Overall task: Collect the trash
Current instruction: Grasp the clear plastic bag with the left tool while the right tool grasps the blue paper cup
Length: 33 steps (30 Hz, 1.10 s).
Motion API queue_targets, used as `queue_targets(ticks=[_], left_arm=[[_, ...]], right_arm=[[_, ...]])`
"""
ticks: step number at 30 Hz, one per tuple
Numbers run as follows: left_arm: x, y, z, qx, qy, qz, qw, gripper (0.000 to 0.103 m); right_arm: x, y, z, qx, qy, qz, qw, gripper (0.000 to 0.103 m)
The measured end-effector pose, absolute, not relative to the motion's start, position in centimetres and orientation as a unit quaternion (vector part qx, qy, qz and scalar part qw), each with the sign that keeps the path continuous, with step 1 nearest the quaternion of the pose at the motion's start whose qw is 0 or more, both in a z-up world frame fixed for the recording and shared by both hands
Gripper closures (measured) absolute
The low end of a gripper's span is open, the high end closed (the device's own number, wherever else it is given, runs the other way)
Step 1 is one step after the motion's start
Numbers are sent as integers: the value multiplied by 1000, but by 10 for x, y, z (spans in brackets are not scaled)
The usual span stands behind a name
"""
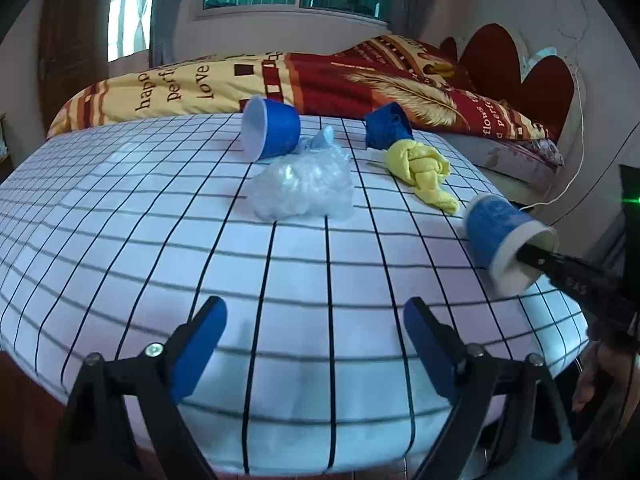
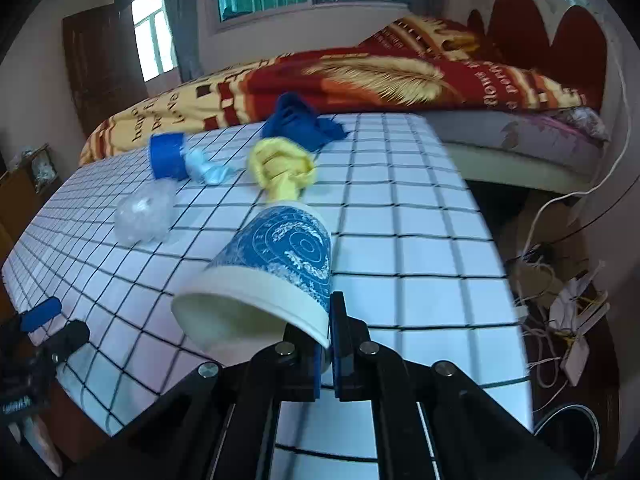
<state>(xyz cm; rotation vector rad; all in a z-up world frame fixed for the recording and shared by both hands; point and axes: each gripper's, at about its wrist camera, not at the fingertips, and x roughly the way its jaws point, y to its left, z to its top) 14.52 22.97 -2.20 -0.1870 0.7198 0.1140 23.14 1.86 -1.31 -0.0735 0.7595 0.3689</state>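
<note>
A blue patterned paper cup (image 2: 280, 252) lies tilted at the right side of the checked table (image 2: 400, 240). My right gripper (image 2: 330, 320) is shut on its white rim, one finger inside the mouth. The left wrist view shows the same cup (image 1: 496, 228) with the right gripper (image 1: 536, 254) pinching its rim. My left gripper (image 1: 316, 312) stands open over the near table edge, nothing between its fingers. Farther back lie another blue cup (image 1: 272, 128) on its side, crumpled clear plastic (image 1: 304, 188), a knotted yellow cloth (image 1: 420, 168) and a blue cloth (image 1: 388, 126).
A bed with a red and yellow quilt (image 1: 320, 76) runs just behind the table. White cables and a power strip (image 2: 572, 320) lie on the floor to the right. A small pale blue wad (image 2: 208, 170) sits by the far cup (image 2: 168, 156).
</note>
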Motion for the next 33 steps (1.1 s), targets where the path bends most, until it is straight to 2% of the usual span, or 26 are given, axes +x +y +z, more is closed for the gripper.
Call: queue_targets(ticks=[19, 22, 23, 24, 25, 26, 28, 33], left_arm=[[258, 259, -25, -96, 383, 64, 917, 15], [267, 258, -27, -92, 400, 50, 910, 32], [271, 259, -29, -97, 409, 42, 906, 50], [275, 260, -30, -101, 414, 35, 904, 59], [278, 260, -31, -101, 414, 31, 904, 62], [278, 261, -31, -103, 414, 29, 904, 70], [274, 262, -29, -119, 407, 16, 905, 78], [250, 253, -19, -109, 381, 17, 918, 80]], right_arm=[[312, 21, 1, -36, 357, 165, 919, 99], [315, 20, 0, -36, 359, 166, 918, 99], [315, 20, 0, -36, 359, 166, 918, 99], [316, 19, 0, -35, 360, 165, 917, 99], [315, 18, -1, -34, 361, 165, 917, 99], [316, 17, -1, -32, 362, 165, 917, 99], [314, 14, 0, -32, 360, 164, 918, 99], [308, 5, 4, -26, 356, 162, 920, 99]])
